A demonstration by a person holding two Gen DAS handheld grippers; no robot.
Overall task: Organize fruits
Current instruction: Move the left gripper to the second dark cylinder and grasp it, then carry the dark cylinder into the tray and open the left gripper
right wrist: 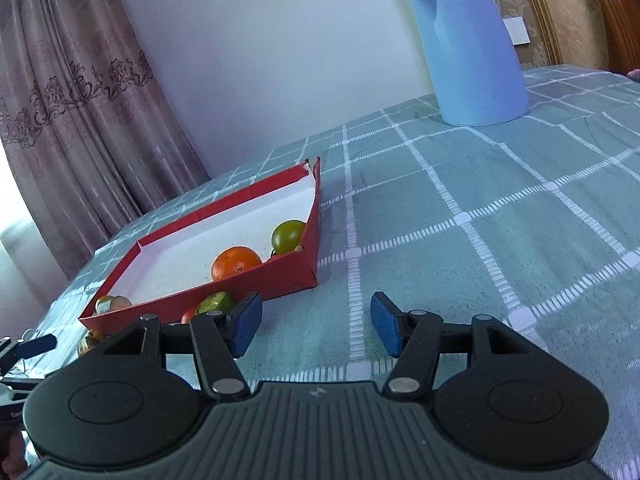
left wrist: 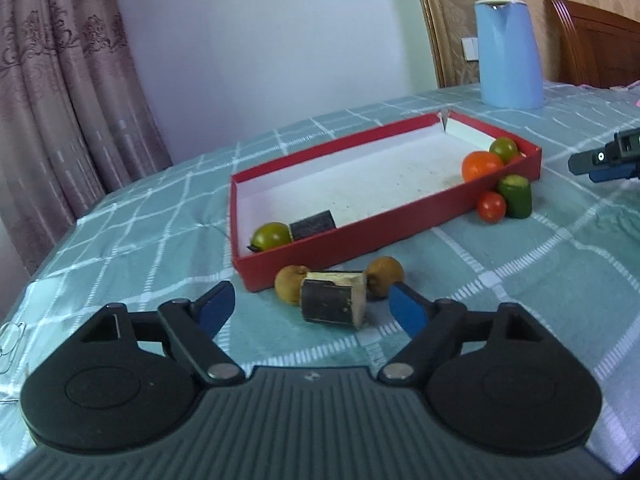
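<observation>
A red box [left wrist: 352,240] with a white floor lies on the checked cloth. Inside are an orange [left wrist: 481,165], a green tomato [left wrist: 503,148], another green tomato [left wrist: 272,235] and a dark cane piece [left wrist: 312,224]. Outside its near wall lie two kiwis [left wrist: 291,282] [left wrist: 385,271] and a dark sugarcane piece [left wrist: 334,300]. A red tomato [left wrist: 491,206] and a cucumber piece [left wrist: 515,196] sit by the right corner. My left gripper [left wrist: 312,310] is open around the sugarcane piece. My right gripper [right wrist: 316,326] is open and empty beside the box corner [right wrist: 308,276].
A light blue jug [left wrist: 508,52] stands at the back on the cloth; it also shows in the right wrist view [right wrist: 468,40]. A curtain hangs at the left. A wooden chair back [left wrist: 596,40] stands at the far right. The right gripper shows in the left view [left wrist: 604,156].
</observation>
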